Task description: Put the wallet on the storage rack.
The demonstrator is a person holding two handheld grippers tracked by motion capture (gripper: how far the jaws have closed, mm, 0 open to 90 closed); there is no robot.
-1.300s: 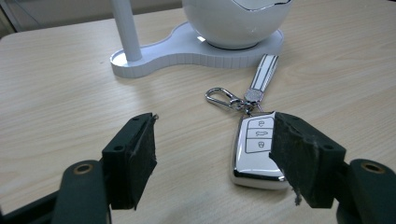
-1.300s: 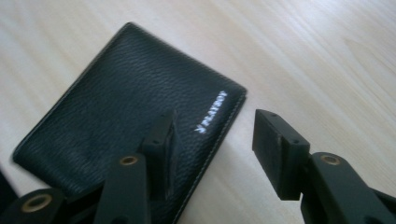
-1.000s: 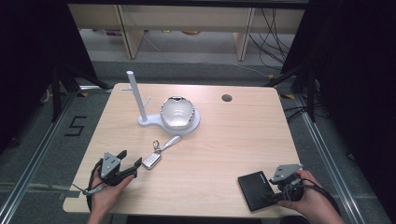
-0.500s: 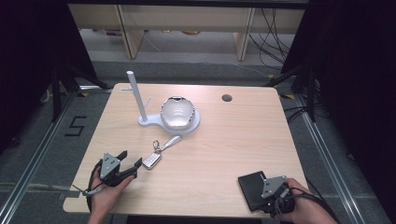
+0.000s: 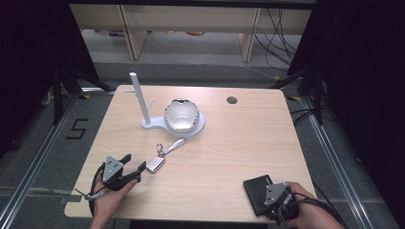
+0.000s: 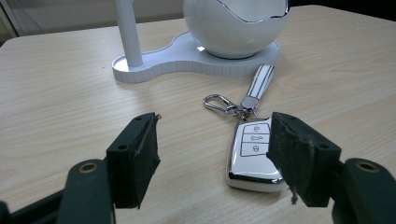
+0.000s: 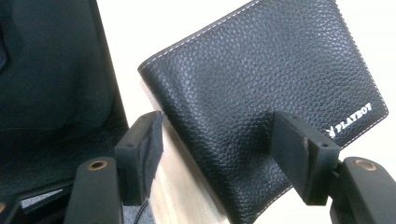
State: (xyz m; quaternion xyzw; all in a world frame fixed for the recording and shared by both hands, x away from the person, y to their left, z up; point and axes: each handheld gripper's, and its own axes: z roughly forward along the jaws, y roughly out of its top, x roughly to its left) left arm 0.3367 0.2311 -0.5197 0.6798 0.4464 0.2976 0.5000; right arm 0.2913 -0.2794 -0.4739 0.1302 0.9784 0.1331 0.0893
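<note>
The desk (image 5: 229, 143) was light wood with a round cable hole (image 5: 232, 100) near its far edge. A white stand (image 5: 157, 125) sat at the far left centre: a flat base carrying an upright post (image 5: 138, 98) and, beside the post, a white egg-shaped bowl (image 5: 181, 114) with a silver-edged opening. What the bowl held could not be determined from either view.

A car key fob (image 5: 154, 163) lay flat on the desk nearer the person than the stand, well apart from the base. In the left gripper view the fob (image 6: 252, 156) showed three buttons, and a clasp (image 6: 217, 103) and a white strap (image 6: 260, 82) ran from it toward the stand.

The left gripper (image 5: 133, 168) rested low at the near left corner, held by a hand (image 5: 109, 198). Its jaws were spread, empty, and pointed at the fob, which lay just beyond the right jaw.

The right gripper (image 7: 217, 156) was at the near right edge, held by the other hand (image 5: 305, 214). Its jaws were spread wide above a closed black leather wallet (image 7: 261, 93) lying at the desk edge, with nothing pinched. The wallet (image 5: 258, 193) bore white stitching and a printed logo.
</note>
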